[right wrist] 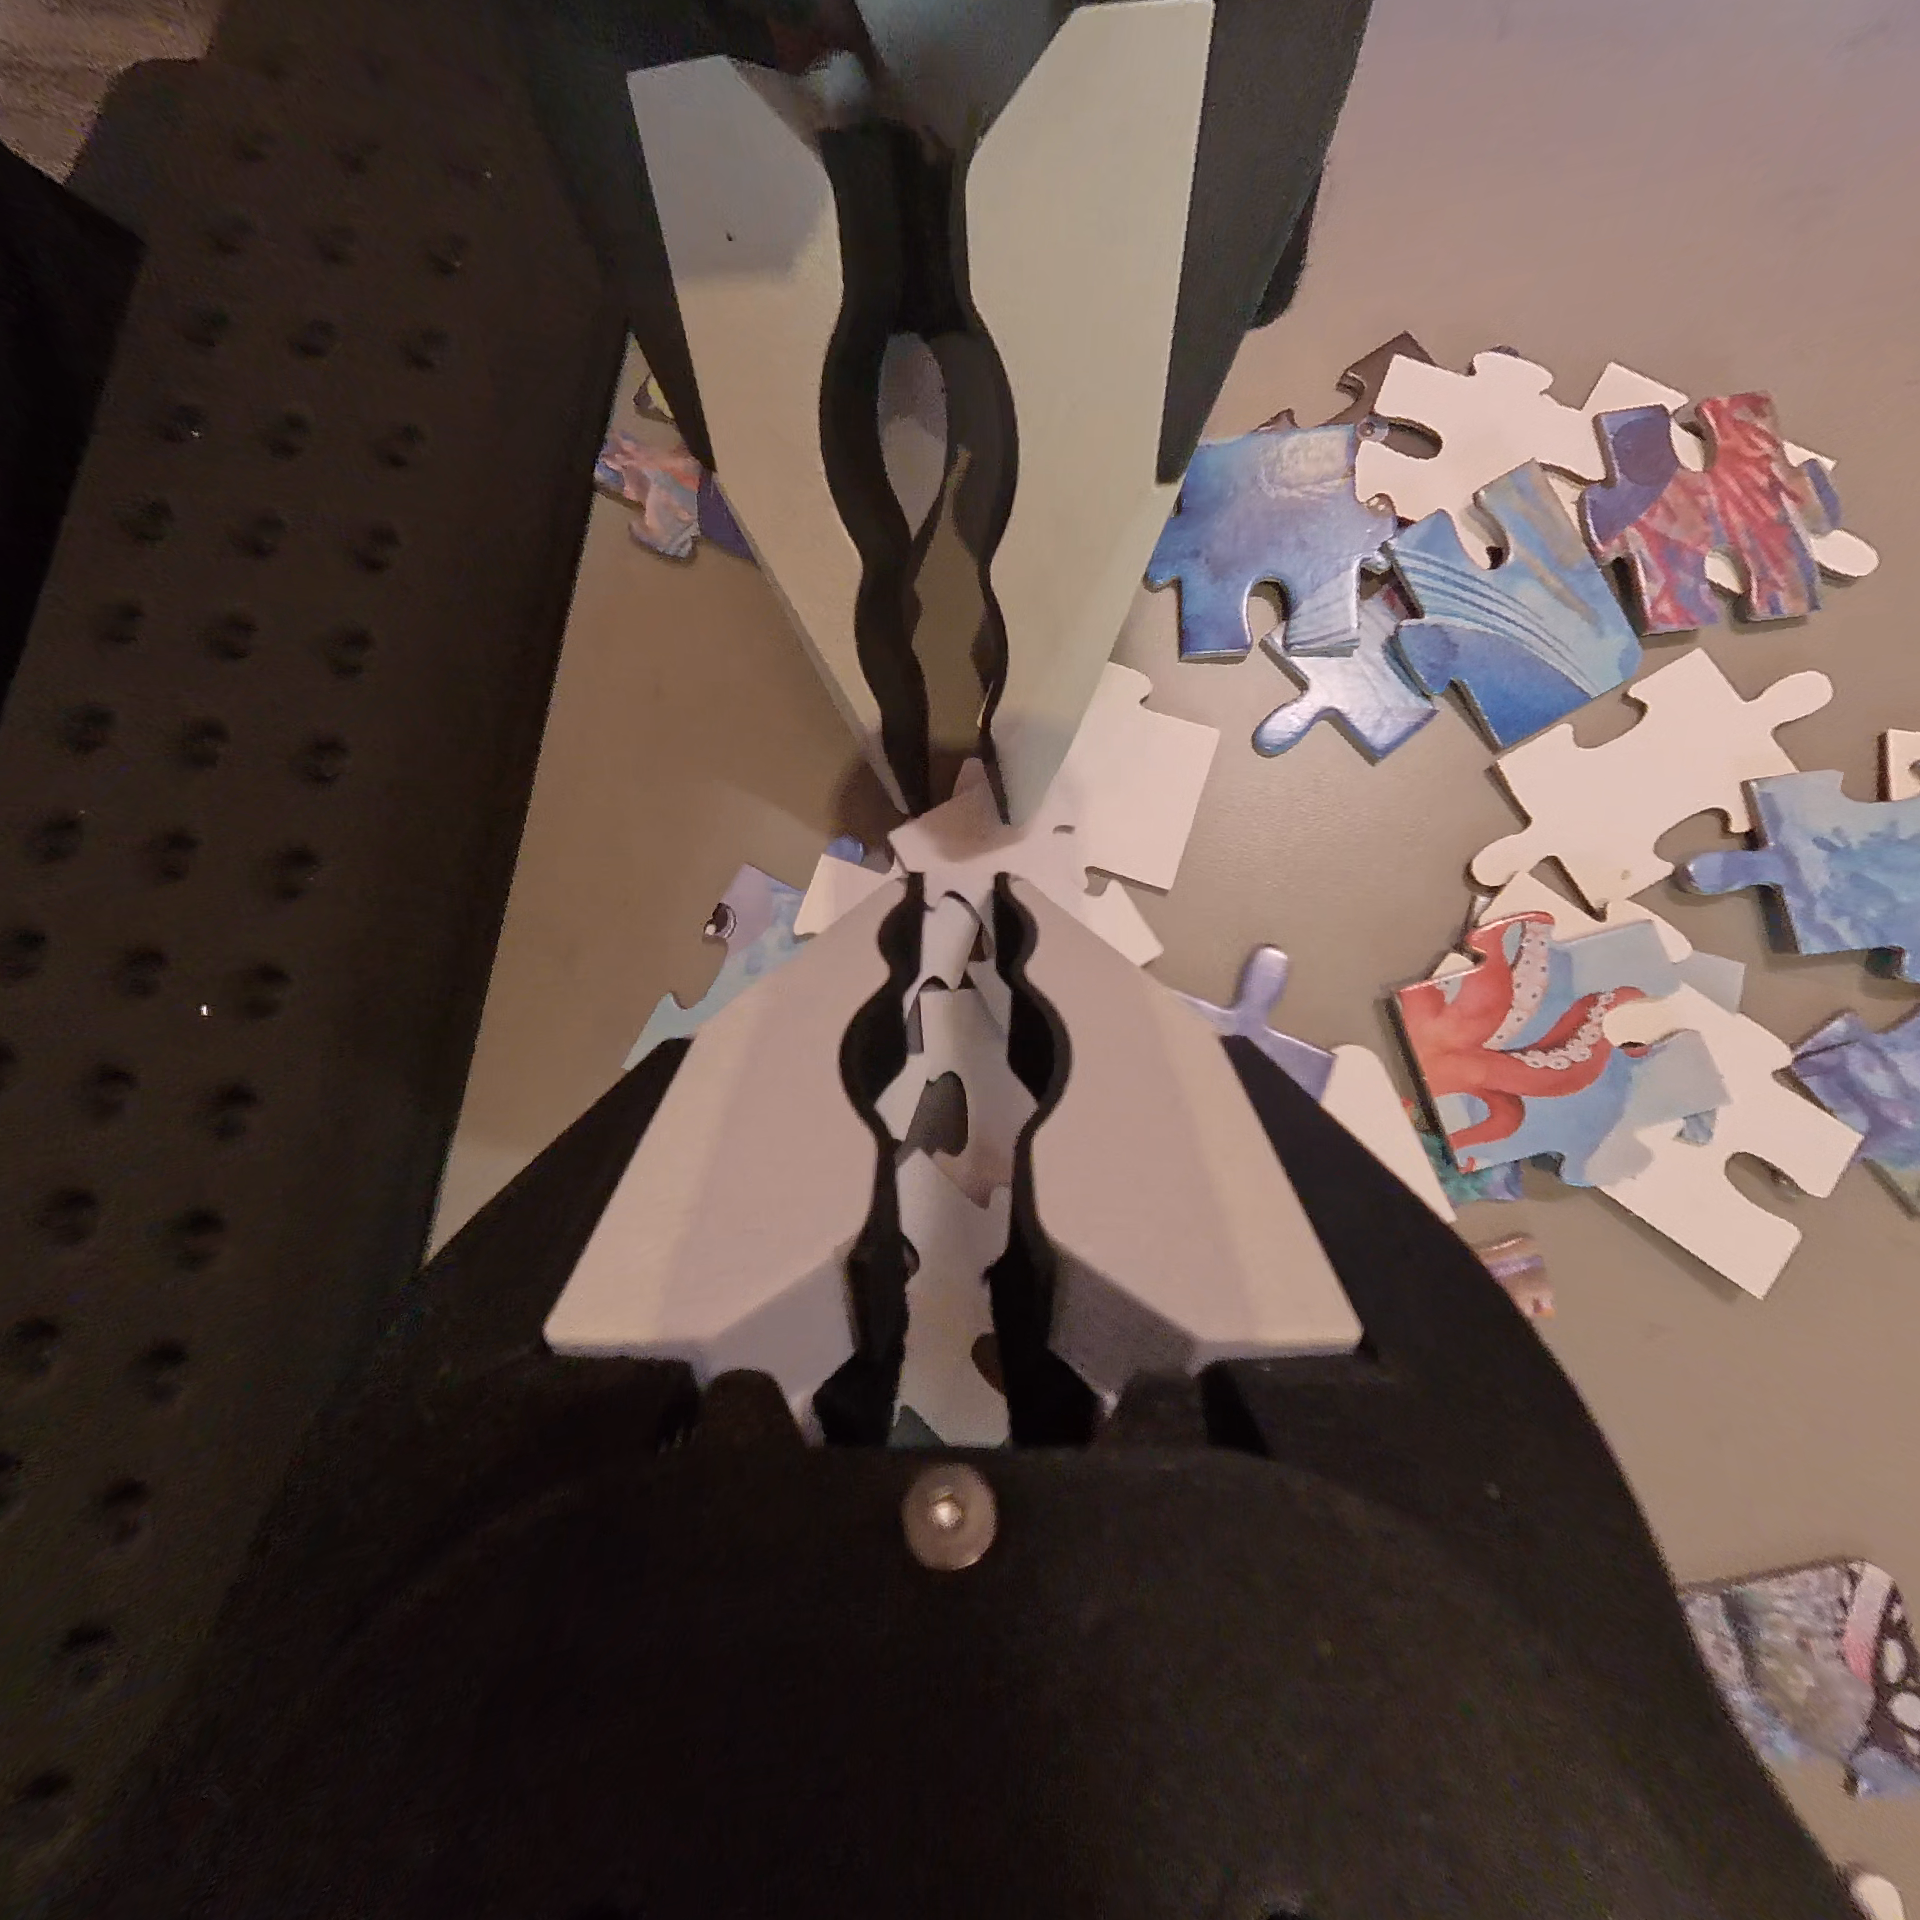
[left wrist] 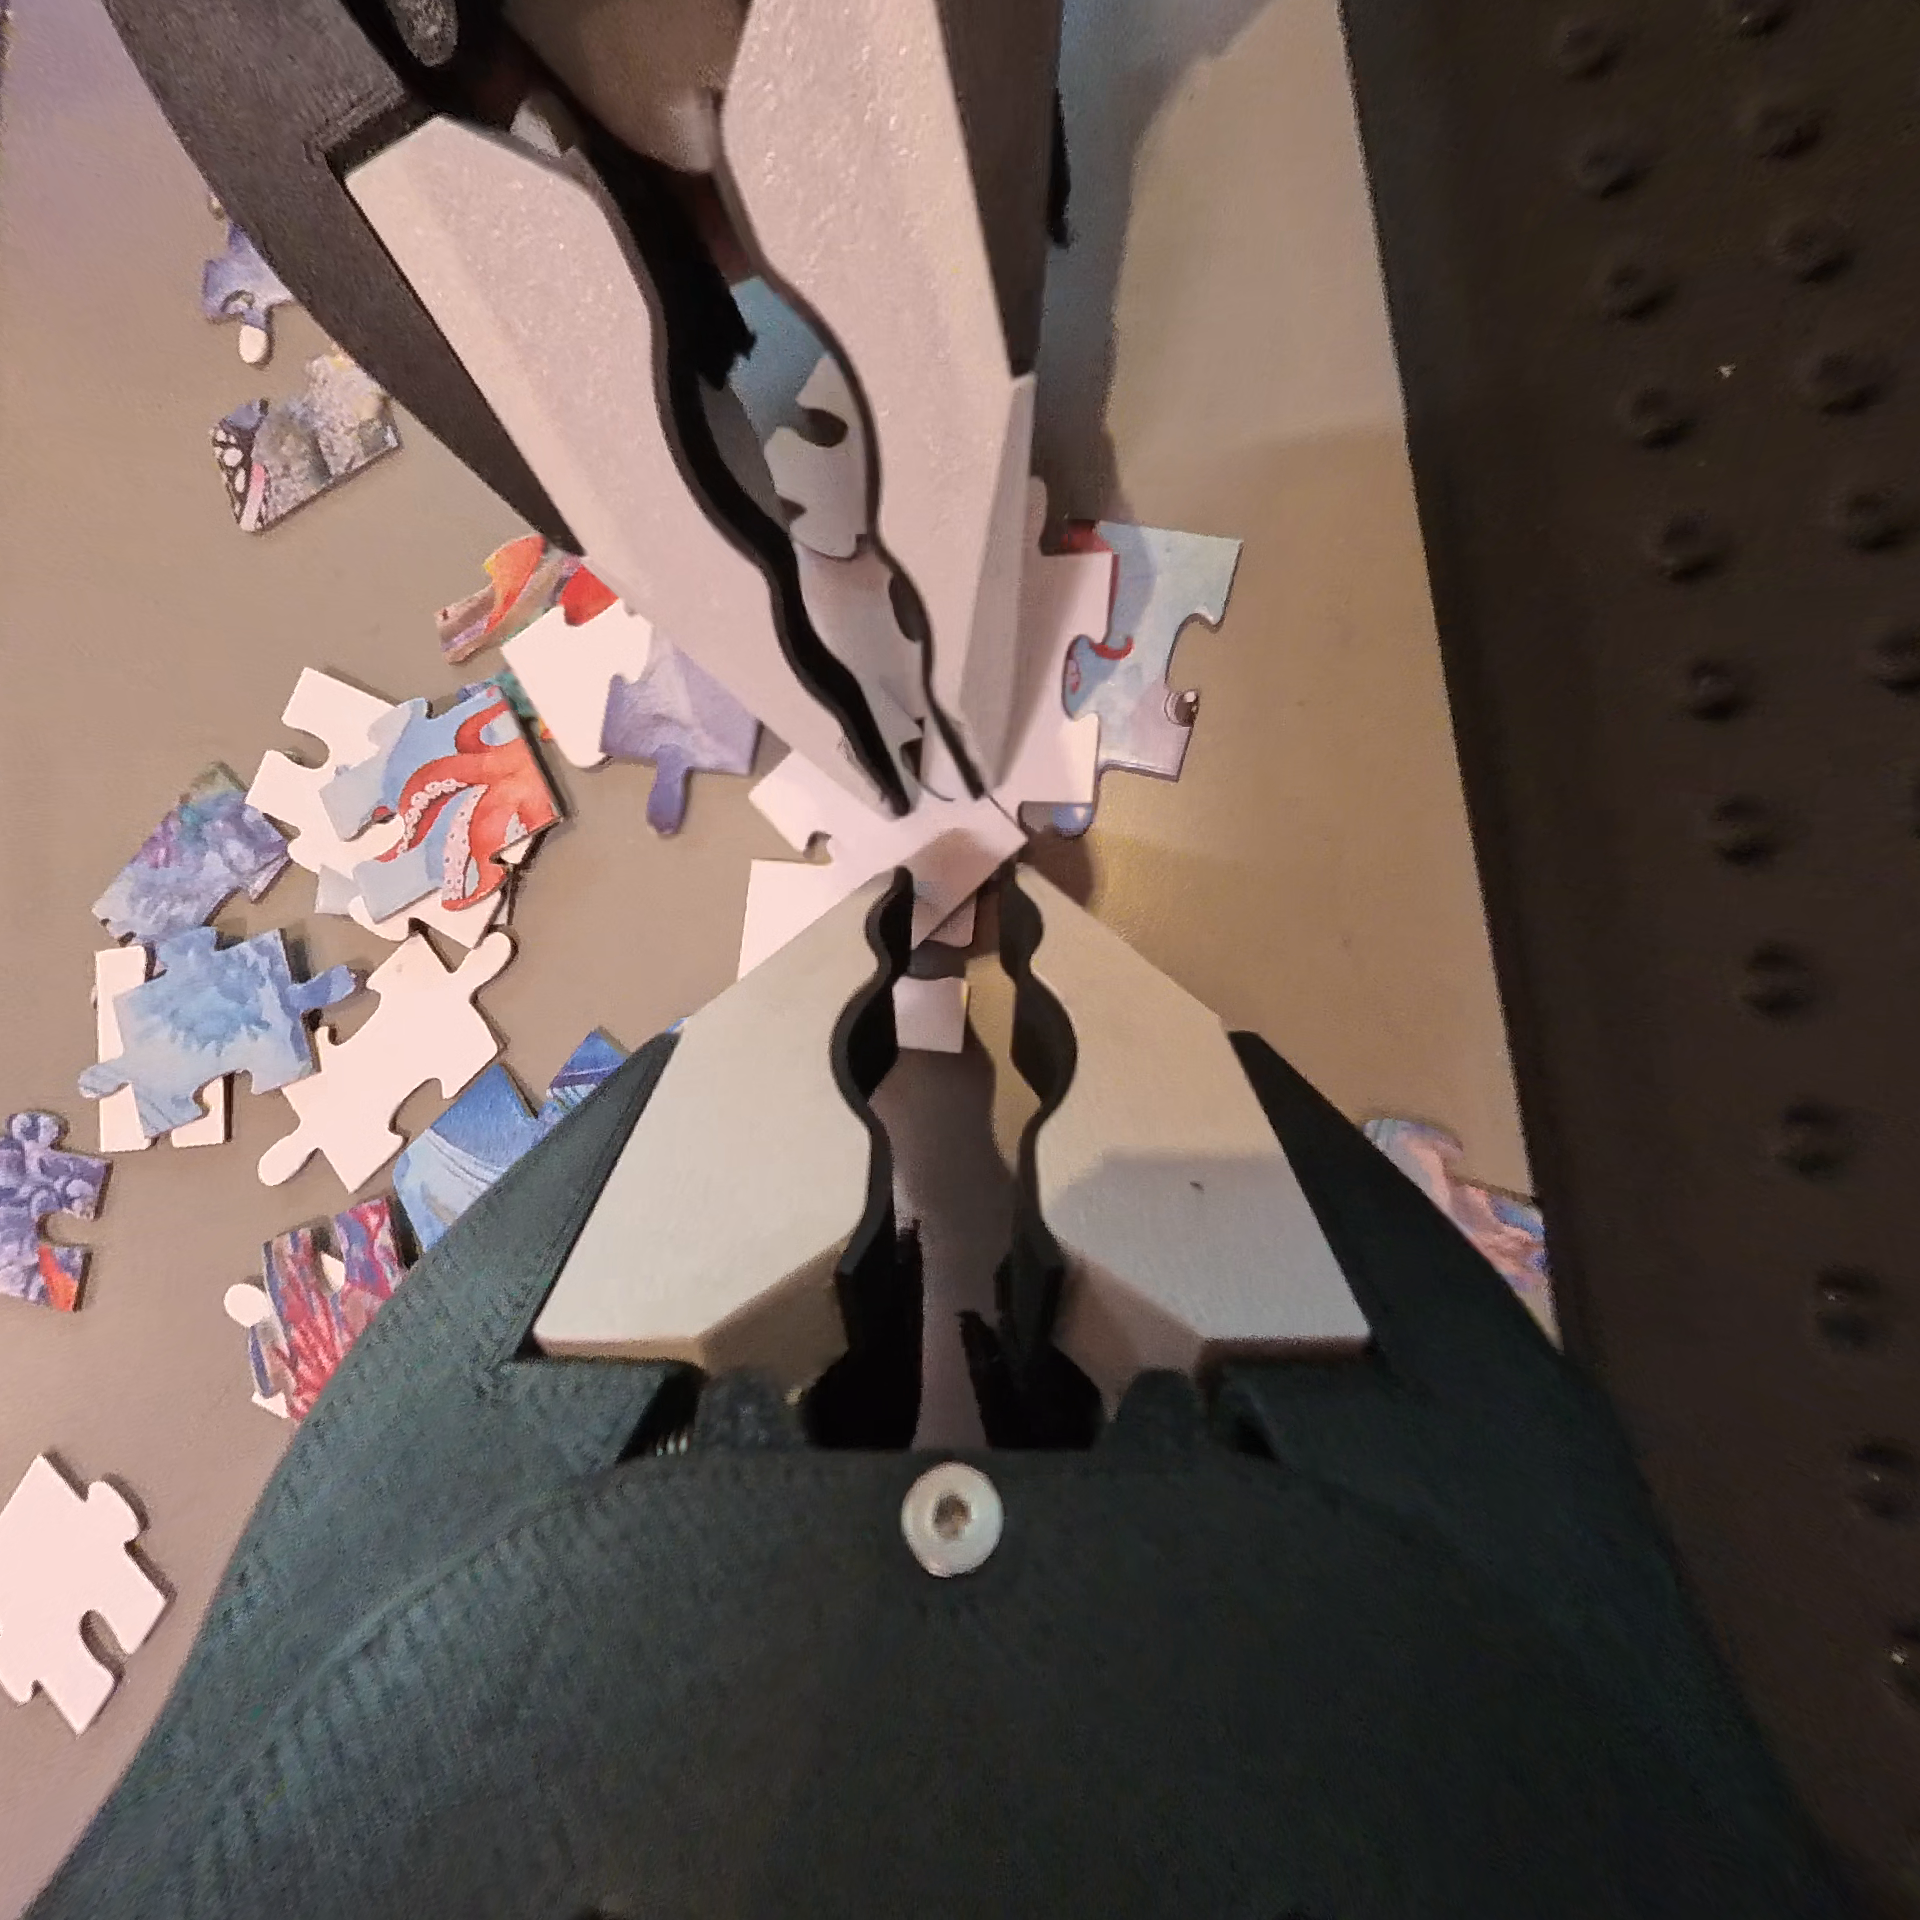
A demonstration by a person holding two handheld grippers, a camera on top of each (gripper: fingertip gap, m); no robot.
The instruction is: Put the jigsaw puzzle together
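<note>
Met tip to tip over counter (left wrist: 1299, 499): left tongs (left wrist: 956, 894), right tongs (right wrist: 961, 894). Lay scattered left of left tongs: loose pieces (left wrist: 447, 790). Stood right: perforated panel (left wrist: 1714, 727).

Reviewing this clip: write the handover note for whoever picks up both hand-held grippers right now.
Left hand-held gripper: shut on a white-backed puzzle piece, tip to tip with the other.
Right hand-held gripper: shut on a second piece, which runs back between its fingers.
The two meet just above the tan table, beside a black perforated panel.
Loose pieces lie to one side, some face down, including an orange octopus piece and a blue piece.
Done: no joined section is visible.
Left: mate the held pieces, flip the face-down ones, assemble the rest.
</note>
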